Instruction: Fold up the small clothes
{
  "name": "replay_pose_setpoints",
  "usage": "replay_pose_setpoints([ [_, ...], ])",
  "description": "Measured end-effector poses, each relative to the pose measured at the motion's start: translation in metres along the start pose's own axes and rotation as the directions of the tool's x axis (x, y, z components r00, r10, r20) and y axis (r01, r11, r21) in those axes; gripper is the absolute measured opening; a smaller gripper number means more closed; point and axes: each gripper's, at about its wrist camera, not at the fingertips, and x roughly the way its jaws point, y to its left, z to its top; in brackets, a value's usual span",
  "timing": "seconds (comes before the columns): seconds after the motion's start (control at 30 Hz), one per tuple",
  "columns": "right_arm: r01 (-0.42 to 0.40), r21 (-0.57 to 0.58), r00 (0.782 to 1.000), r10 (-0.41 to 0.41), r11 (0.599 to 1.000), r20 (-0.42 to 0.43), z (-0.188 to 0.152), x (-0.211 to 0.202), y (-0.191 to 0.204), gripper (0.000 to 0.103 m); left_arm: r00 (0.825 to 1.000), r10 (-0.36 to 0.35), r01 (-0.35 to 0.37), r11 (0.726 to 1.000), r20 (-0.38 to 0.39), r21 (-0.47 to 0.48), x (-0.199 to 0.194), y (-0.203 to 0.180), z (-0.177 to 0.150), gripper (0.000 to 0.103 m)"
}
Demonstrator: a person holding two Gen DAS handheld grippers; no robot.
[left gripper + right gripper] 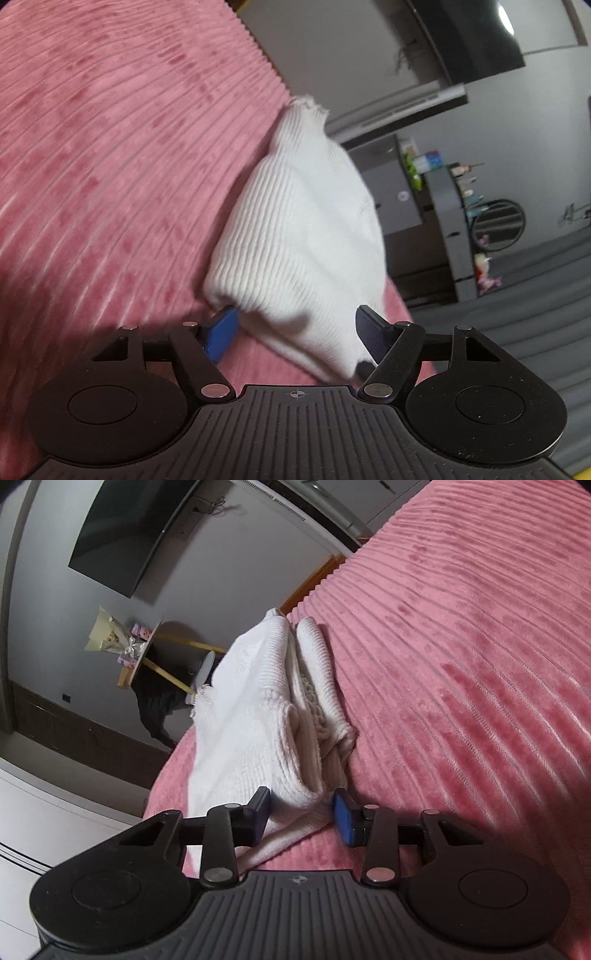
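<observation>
**White knit garment folded at the edge of the pink bedspread**

The white ribbed knit garment (295, 236) lies bunched in folded layers on the pink corduroy bedspread (110, 166), near its edge. The left gripper (295, 334) stands wide open, its blue pads either side of the garment's near end, gripping nothing. The right gripper (301, 814) is likewise open, straddling the garment's near fold (258, 738) without clamping it.

A pink ribbed bedspread (110, 155) is being shown filling the left of the frame; a dark wall-mounted screen (122, 535) is being seen upper left, above a round side table (146, 653).
</observation>
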Motion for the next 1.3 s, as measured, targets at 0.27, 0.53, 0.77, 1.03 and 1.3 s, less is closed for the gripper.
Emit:
replay_pose_setpoints([
  [0.27, -0.013, 0.005, 1.000, 0.013, 1.000, -0.003, -0.003, -0.006, 0.004, 0.035, 1.000, 0.011, -0.011, 1.000, 0.007, -0.025, 0.008, 0.006, 0.002, 0.070],
  [0.53, -0.075, 0.064, 0.995, 0.079, 0.995, -0.054, -0.007, -0.005, 0.000, 0.035, 0.999, 0.048, -0.049, 0.998, 0.016, 0.042, 0.013, -0.005, 0.003, 0.069],
  [0.77, -0.013, 0.062, 0.999, 0.016, 0.998, -0.042, 0.001, 0.020, 0.004, 0.027, 0.997, 0.080, -0.080, 0.993, 0.008, 0.083, 0.017, -0.004, 0.006, 0.044],
  [1.03, 0.071, -0.098, 0.997, -0.067, 0.993, 0.048, 0.000, 0.020, 0.021, 0.011, 0.996, 0.086, -0.087, 0.989, 0.015, 0.115, 0.014, -0.001, 0.008, 0.025],
  [1.3, 0.250, -0.418, 0.949, -0.135, 0.873, 0.284, -0.025, 0.002, 0.058, 0.011, 0.982, 0.169, -0.185, 0.944, 0.083, 0.274, 0.008, -0.023, -0.001, 0.020],
])
